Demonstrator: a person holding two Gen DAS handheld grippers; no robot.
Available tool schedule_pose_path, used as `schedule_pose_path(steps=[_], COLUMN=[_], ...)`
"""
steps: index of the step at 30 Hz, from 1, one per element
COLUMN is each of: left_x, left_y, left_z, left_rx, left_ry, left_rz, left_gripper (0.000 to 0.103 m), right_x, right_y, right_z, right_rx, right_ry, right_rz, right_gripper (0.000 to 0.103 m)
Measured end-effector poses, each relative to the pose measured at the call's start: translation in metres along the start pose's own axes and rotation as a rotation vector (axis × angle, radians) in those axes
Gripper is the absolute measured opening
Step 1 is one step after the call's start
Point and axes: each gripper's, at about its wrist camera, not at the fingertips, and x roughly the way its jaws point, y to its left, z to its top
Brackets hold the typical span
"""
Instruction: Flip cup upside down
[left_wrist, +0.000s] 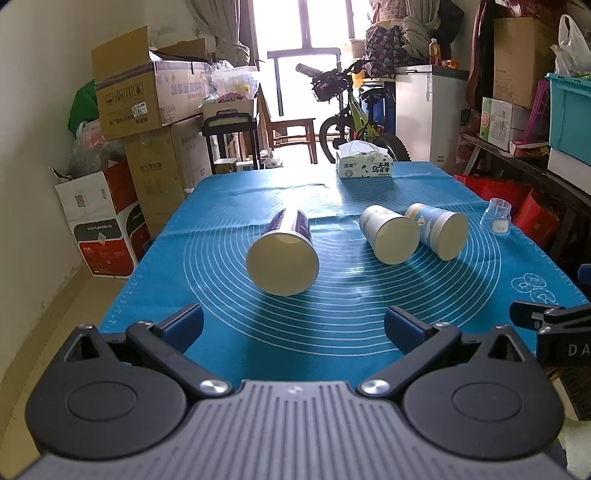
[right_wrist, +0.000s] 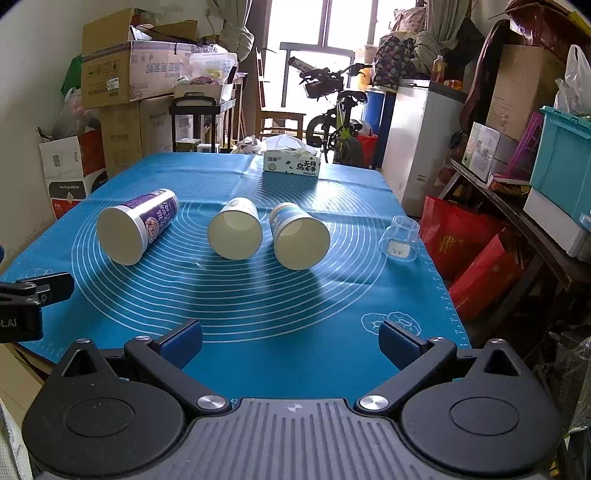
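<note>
Both grippers, my left gripper and right gripper, wait wide open, holding nothing, low in frame. Purple cup lies sideways mid-frame on the mat, ready for grabbing.

A blue silicone mat printed with white concentric rings covers the tabletop. The tall paper cup is purple and white; two shorter paper cups are pale blue-and-cream.
</note>
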Motion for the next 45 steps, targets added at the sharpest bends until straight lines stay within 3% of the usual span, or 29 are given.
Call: schedule_pose_path(steps=[45], left_x=[0.002], left_y=[-0.0034], left_z=[-0.0027], left_rx=[0.013], left_ry=[0.007], left_rz=[0.006], left_gripper=[0.102], right_x=[0.0028], right_y=[-0.0021], right_z=[-0.0015], right_rx=[-0.001], right_ry=[0.009], right_rz=[-0.005], right_gripper=[0.103])
